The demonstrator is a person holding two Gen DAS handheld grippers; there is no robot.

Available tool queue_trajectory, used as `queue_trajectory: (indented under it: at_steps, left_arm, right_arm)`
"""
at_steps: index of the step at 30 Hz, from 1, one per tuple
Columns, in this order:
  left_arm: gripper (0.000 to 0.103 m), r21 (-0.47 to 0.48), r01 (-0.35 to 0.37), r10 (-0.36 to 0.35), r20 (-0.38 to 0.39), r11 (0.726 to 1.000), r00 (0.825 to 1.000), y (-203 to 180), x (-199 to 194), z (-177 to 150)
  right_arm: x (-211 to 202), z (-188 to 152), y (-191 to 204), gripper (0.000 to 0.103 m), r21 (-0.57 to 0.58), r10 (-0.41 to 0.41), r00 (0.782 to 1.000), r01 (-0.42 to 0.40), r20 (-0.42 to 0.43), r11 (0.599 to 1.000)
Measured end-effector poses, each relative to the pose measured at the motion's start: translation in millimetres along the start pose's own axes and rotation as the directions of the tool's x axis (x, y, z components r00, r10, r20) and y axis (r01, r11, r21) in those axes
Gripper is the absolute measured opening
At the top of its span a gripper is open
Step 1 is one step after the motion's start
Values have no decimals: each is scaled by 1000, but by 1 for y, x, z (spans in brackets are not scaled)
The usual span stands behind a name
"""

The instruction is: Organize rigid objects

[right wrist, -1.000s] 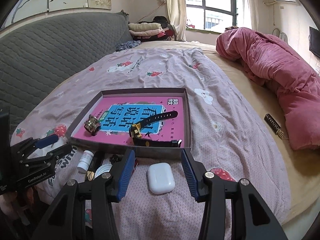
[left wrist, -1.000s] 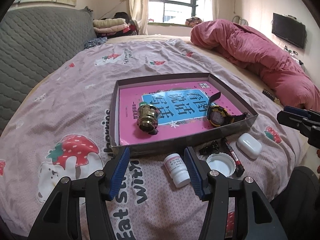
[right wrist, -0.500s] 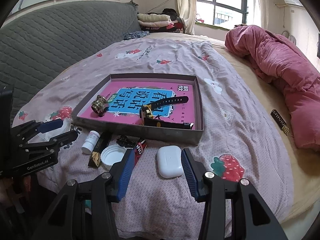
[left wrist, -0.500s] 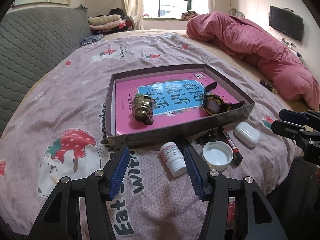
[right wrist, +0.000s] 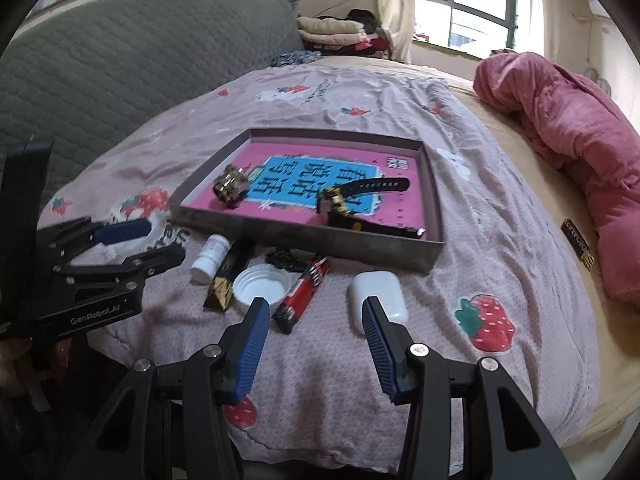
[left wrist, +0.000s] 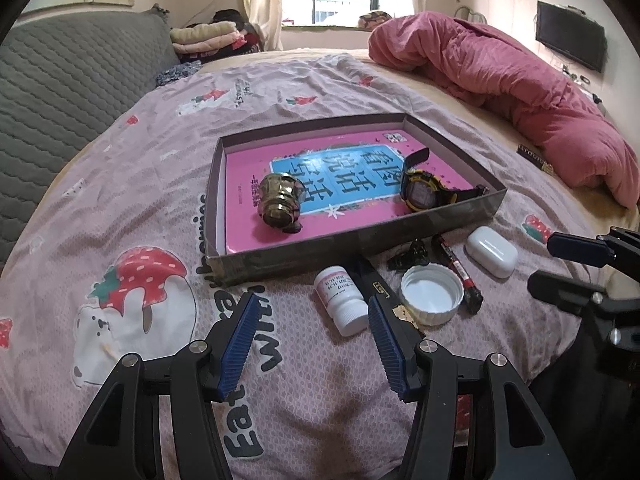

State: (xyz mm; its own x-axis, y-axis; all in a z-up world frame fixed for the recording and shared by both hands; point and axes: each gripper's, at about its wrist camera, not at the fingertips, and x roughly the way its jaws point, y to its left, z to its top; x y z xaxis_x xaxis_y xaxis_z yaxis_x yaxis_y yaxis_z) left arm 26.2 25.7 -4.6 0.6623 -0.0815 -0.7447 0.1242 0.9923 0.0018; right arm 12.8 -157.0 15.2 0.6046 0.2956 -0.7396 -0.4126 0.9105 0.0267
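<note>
A shallow grey cardboard tray [left wrist: 460, 218], centre frame, already holds a brass ornament [left wrist: 280, 202] and a yellow-and-black digital watch [left wrist: 424, 192]; a small white pill bottle [left wrist: 342, 300], white jar lid [left wrist: 430, 294], red marker pen [left wrist: 456, 272] and white earbud case [left wrist: 491, 251] lie below it, seemingly awaiting sorting (none yet touched); the left gripper [left wrist: 310, 346] and right gripper [right wrist: 312, 342] hover wide open, empty.

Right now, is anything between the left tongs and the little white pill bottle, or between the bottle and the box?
Nothing lies between the open left tongs and the pill bottle; bare bedspread only. Toward the box, only its low front wall stands in the way, so the bottle must be lifted over. A dark flat stick lies close beside the bottle.
</note>
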Motion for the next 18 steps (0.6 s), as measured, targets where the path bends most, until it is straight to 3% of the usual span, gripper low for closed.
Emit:
queue_trajectory:
  at_steps: [9,18]
  left_arm:
    - [58,-2,10,-10,-37,1000,999,-1,9,-3]
    - [58,-19,28,-29,-58,999,998,-3,17,-4]
  right_arm:
    - [17,-6,16,48,-43,13,999,-15,-48,999]
    - [22,-6,7,48,-3,12,998,-13,-56,1000]
